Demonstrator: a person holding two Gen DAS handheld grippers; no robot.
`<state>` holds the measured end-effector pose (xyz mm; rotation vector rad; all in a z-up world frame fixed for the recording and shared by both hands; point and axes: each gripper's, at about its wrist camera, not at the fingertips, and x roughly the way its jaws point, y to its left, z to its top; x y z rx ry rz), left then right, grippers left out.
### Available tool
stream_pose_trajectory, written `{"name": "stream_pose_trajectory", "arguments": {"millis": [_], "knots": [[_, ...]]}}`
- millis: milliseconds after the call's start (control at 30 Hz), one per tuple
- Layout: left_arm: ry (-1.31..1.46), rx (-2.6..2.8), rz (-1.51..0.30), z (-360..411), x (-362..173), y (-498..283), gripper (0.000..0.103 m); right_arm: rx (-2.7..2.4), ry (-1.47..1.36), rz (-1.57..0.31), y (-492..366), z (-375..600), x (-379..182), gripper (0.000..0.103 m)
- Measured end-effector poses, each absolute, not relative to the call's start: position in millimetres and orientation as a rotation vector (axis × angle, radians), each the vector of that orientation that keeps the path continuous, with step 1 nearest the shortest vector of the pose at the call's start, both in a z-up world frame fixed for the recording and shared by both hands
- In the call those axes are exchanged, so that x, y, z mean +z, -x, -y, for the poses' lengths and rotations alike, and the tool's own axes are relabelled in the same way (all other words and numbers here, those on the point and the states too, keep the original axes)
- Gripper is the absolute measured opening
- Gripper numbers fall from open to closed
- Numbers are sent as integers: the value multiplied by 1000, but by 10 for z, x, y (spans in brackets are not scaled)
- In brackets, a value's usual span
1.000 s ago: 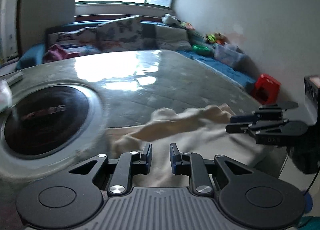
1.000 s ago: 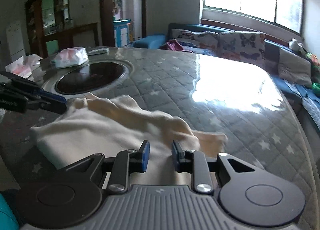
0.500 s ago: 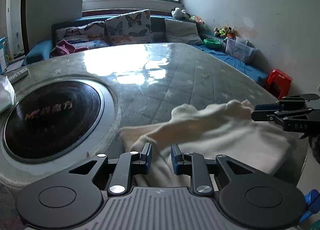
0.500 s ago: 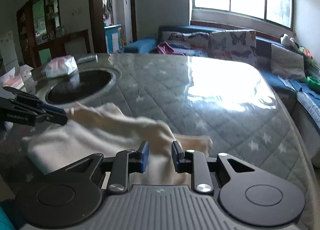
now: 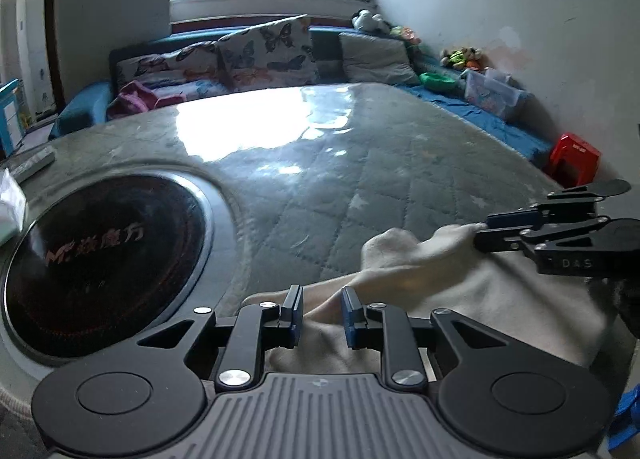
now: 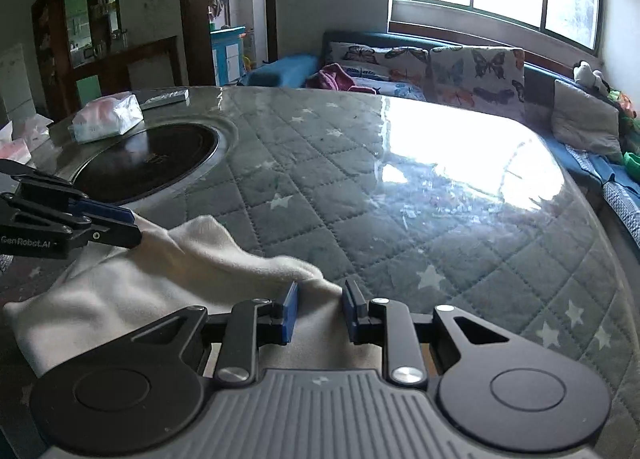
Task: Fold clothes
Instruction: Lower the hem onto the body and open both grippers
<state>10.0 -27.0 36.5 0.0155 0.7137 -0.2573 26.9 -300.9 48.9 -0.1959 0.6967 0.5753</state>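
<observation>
A cream garment (image 5: 460, 291) lies folded over at the near edge of the quilted grey table (image 5: 360, 163); it also shows in the right wrist view (image 6: 152, 291). My left gripper (image 5: 322, 313) has its jaws a little apart with cloth lying between and under them. My right gripper (image 6: 318, 309) stands the same way over the garment's other end. Each gripper shows in the other's view, the right gripper (image 5: 486, 233) and the left gripper (image 6: 134, 229), with its tips against a raised fold of the cloth.
A round black induction hob (image 5: 100, 255) is set in the table left of the garment. A tissue pack (image 6: 106, 119) and a remote (image 6: 166, 98) lie behind it. A sofa with butterfly cushions (image 5: 264, 55) and a red stool (image 5: 574, 163) stand beyond the table.
Both grippers have drawn the garment's far edge toward the near edge, folding it over. The cloth pile is shorter and more bunched than a second ago.
</observation>
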Motion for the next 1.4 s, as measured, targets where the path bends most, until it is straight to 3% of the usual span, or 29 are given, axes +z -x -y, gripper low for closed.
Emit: {"name": "stream_pose_trajectory", "arguments": {"millis": [400, 967, 1400], "knots": [[-34, -271, -709, 362, 355, -125, 23, 703, 238, -644, 267, 2958, 717, 31], [-106, -387, -631, 581, 484, 717, 23, 688, 270, -659, 898, 3064, 735, 31], [-119, -404, -683, 670, 267, 779, 23, 647, 239, -672, 994, 3159, 661, 31]]}}
